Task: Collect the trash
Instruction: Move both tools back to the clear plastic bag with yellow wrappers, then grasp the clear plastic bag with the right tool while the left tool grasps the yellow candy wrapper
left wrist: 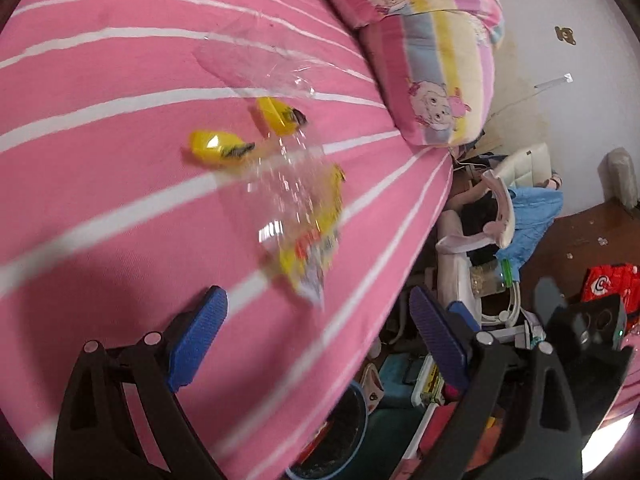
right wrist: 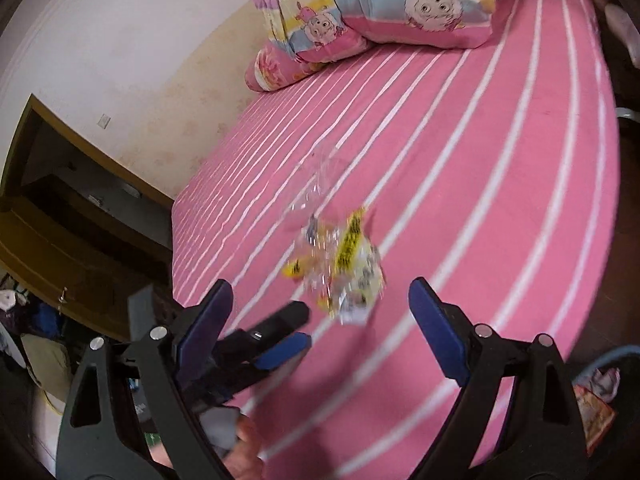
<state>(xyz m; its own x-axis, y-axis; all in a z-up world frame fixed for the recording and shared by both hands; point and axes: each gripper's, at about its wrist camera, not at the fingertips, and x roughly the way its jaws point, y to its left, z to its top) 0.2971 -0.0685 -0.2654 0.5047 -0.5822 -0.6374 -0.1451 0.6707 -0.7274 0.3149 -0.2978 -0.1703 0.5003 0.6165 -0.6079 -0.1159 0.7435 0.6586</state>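
Fingers (left wrist: pixel 200 332) both pairs spread | wrappers (left wrist: pixel 304 236) (blurred) on bed (left wrist: pixel 120 200) | pillows (left wrist: pixel 436 92) beyond

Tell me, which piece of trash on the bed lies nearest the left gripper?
The crumpled clear-and-yellow wrapper, just ahead of the open left gripper. The two small yellow wrappers and the flat clear plastic sheet lie farther up the bed.

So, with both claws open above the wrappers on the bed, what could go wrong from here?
1. The clear wrapper is nearly invisible on the striped bedsheet, so it may be left behind.
2. The yellow wrappers lie apart from the crumpled snack bag; one grasp may miss some.
3. The left claw and right claw approach the same pile and might collide.
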